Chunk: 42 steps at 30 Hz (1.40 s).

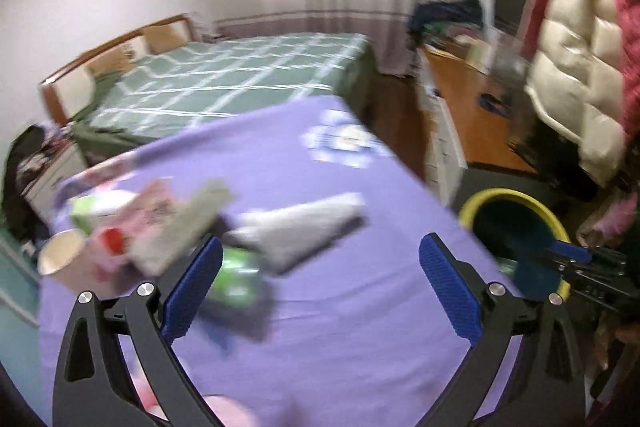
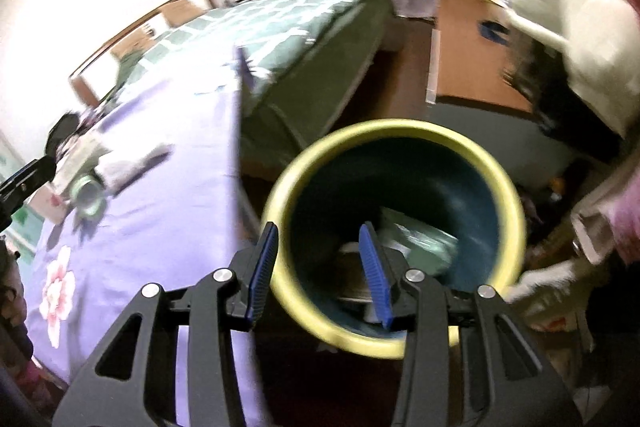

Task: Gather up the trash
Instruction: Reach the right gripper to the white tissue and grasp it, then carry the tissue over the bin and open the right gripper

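Purple cloth (image 1: 320,307) covers the table, flower print on it, fills most of the left wrist view. Green checked bed (image 1: 240,75) behind it, wooden desk (image 1: 480,107) off to the right. Both views motion-blurred.

Bin (image 2: 516,195) stands on the floor just beside the table's right edge: yellow rim, dark blue inside. Some trash already lies at its bottom (image 2: 420,239) (greenish wrapper plus something pale, too blurred to name).

Trash pile (image 1: 160,227) sits on the cloth, left-centre: grey-white crumpled piece (image 1: 304,227), green packet (image 1: 236,279) touching the left gripper's left pad, pink-and-grey wrappers, a red bit, all bunched together. White cup (image 1: 60,255) at the pile's left edge, lying on its side, mouth toward camera.

Left gripper (image 1: 320,287) over the cloth, jaws spread wide, nothing between them.

Right gripper (image 2: 320,267) over the bin mouth, jaws partly apart and holding nothing; the left pad lies over the yellow rim, the right one over the opening. In the left wrist view it shows at the bin (image 1: 568,259).
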### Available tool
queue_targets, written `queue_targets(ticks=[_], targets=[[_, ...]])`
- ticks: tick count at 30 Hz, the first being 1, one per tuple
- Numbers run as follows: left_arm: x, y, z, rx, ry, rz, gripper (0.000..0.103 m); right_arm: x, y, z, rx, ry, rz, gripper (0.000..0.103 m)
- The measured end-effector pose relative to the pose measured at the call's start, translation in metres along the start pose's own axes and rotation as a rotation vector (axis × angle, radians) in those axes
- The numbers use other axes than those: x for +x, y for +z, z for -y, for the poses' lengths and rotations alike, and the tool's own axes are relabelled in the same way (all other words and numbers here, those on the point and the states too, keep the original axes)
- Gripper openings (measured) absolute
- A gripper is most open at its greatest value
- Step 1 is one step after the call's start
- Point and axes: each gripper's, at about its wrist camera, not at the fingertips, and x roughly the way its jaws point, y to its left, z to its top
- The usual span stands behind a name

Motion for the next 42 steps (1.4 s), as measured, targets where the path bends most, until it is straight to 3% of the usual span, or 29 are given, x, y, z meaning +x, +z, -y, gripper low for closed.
queue_targets(ticks=[9, 14, 18, 25, 32, 37, 40, 42], targets=[[-0.008, -0.018, -0.111, -0.132, 0.144, 0.019, 0.098, 0.037, 0.03, -0.108, -0.133, 0.127, -0.026, 0.04], [0.002, -0.021, -0.142, -0.143, 0.188, 0.035, 0.098, 0.065, 0.046, -0.163, -0.193, 0.154, -0.043, 0.042], [0.011, -0.018, -0.156, -0.156, 0.208, 0.06, 0.098, 0.085, 0.059, -0.196, -0.24, 0.152, -0.05, 0.051], [0.034, -0.02, -0.176, -0.187, 0.209, 0.065, 0.098, 0.129, 0.074, -0.224, -0.296, 0.103, -0.11, 0.064], [0.046, -0.028, -0.187, -0.226, 0.178, 0.053, 0.098, 0.155, 0.069, -0.223, -0.292, 0.083, -0.167, 0.065], [0.048, -0.031, -0.188, -0.234, 0.171, 0.055, 0.098, 0.151, 0.069, -0.216, -0.3, 0.057, -0.165, 0.024], [0.047, -0.031, -0.187, -0.23, 0.166, 0.062, 0.098, 0.148, 0.068, -0.213, -0.293, 0.075, -0.164, 0.013], [0.046, -0.032, -0.186, -0.229, 0.163, 0.067, 0.098, 0.14, 0.067, -0.209, -0.283, 0.08, -0.151, 0.012]])
